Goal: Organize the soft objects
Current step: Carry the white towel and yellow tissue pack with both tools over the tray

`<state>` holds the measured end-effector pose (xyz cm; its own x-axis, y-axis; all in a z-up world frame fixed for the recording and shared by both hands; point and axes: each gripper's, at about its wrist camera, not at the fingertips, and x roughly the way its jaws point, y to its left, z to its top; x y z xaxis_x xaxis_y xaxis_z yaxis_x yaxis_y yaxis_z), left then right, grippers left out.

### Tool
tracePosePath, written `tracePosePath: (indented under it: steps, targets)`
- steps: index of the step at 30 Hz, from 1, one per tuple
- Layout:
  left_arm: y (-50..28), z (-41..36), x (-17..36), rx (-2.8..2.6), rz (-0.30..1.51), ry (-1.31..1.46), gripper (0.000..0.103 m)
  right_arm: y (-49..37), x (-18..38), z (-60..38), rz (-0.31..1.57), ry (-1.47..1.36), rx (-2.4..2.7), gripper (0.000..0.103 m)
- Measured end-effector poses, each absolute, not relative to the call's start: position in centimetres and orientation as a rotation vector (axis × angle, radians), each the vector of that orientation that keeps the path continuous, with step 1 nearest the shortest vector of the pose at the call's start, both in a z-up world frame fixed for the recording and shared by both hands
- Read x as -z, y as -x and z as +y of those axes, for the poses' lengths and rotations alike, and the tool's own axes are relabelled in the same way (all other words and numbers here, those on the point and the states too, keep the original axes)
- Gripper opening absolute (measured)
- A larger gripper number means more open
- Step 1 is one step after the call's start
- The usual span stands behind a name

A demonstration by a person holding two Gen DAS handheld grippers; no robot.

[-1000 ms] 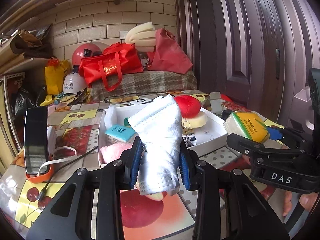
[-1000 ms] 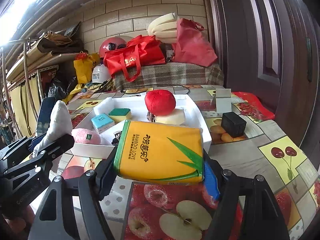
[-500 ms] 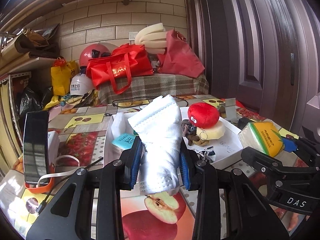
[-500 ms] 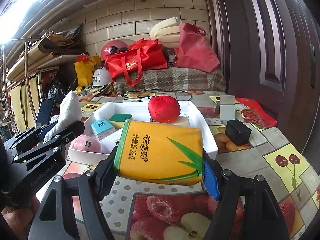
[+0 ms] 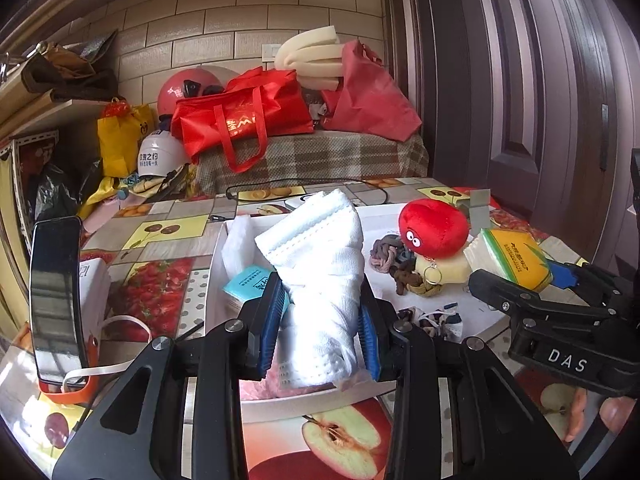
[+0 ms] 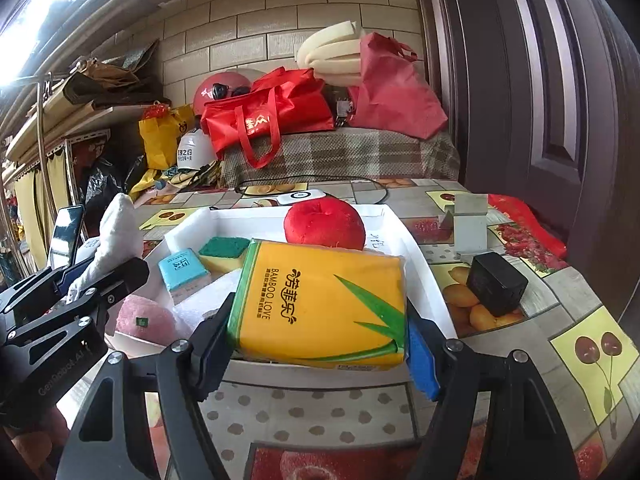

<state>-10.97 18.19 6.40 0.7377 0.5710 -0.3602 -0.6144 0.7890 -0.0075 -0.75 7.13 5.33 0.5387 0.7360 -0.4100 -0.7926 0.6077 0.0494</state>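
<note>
Carrying: 2 soft items held at once over the near edge of the white tray (image 6: 416, 248), 1 in each tool.
Left gripper (image 5: 320, 320): jaws drawn close together, blue pads squeezing the lower part of a rolled white cloth (image 5: 320, 264); the top of the roll stands free above the pads and leans toward the tray.
Right gripper (image 6: 316, 344): jaws set wide but clamped on the sides of a yellow tissue pack (image 6: 320, 304), which lies flat between the pads, its far end over the tray.
Tray contents: red plush toy (image 5: 434, 228), pale sponge (image 5: 444, 270) under it, green-topped sponge (image 6: 224, 252), blue packet (image 6: 182, 268), pink soft piece (image 6: 148, 316) at the near left corner.
Risk 1: the 2 tools are near each other, so lowering both together could knock one against the other.
Risk 2: the cloth is pinched low, so it may flop or unroll on release and drape over the tray wall.
Risk 3: free floor looks scarce; the pack could land on the sponges and tilt.
Nearby: a phone (image 5: 56, 300) stands propped left of the tray, within reach of a careless left swing.
</note>
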Motion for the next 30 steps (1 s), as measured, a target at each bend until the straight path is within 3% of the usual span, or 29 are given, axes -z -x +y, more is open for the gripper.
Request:
tracePosePath:
  steps: [9, 30]
  targets:
    - [9.6, 21.2, -6.2, -0.701, 0.366, 0.179, 0.033, -4.2, -4.7, 8.9, 0.536, 0.093, -0.840, 0.074]
    - [4.6, 25.7, -5.2, -0.719, 0.513, 0.222, 0.034, -4.5, -4.9, 16.0, 0.510, 0.202, -0.872, 0.074]
